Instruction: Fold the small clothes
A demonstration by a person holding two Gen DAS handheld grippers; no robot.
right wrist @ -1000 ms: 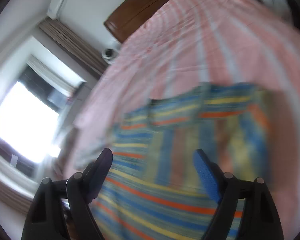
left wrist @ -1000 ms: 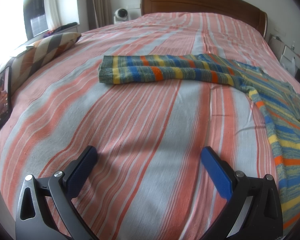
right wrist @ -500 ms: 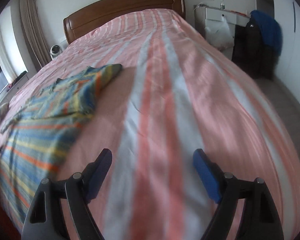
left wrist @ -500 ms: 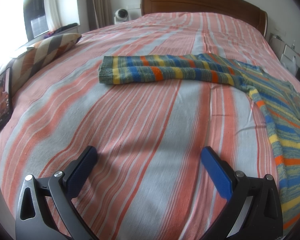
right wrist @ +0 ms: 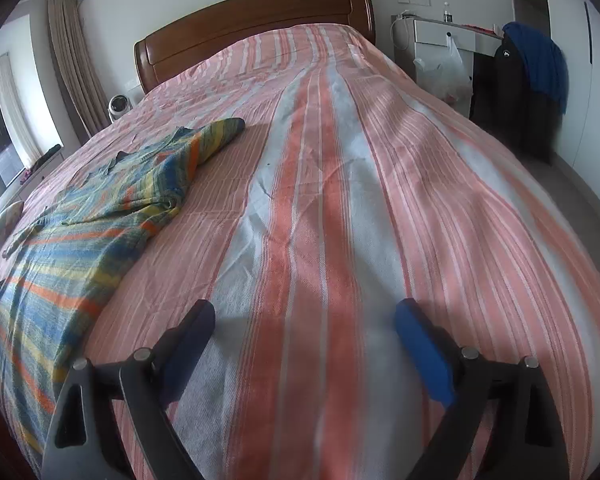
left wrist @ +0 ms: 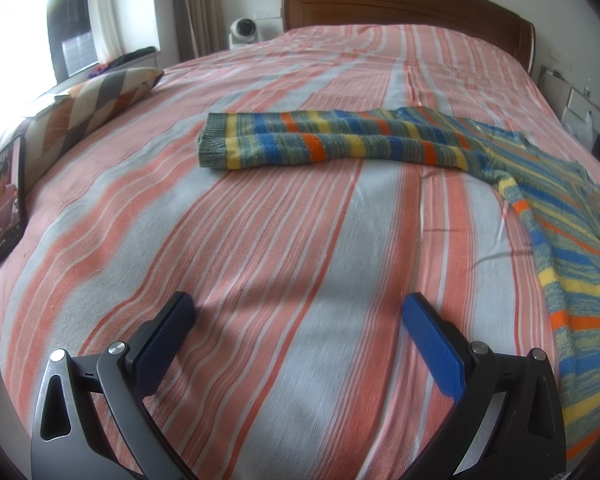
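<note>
One striped sweater (left wrist: 380, 146), spread flat on the bed (left wrist: 260, 240), one sleeve stretched sideways. Left tool (left wrist: 298, 320) and right tool (right wrist: 304, 320): both spread wide, empty, hovering over bare bedspread, apart from the sweater.

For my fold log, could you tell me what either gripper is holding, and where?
Nothing: left gripper and right gripper are open over the bedspread, clear of the sweater.
</note>
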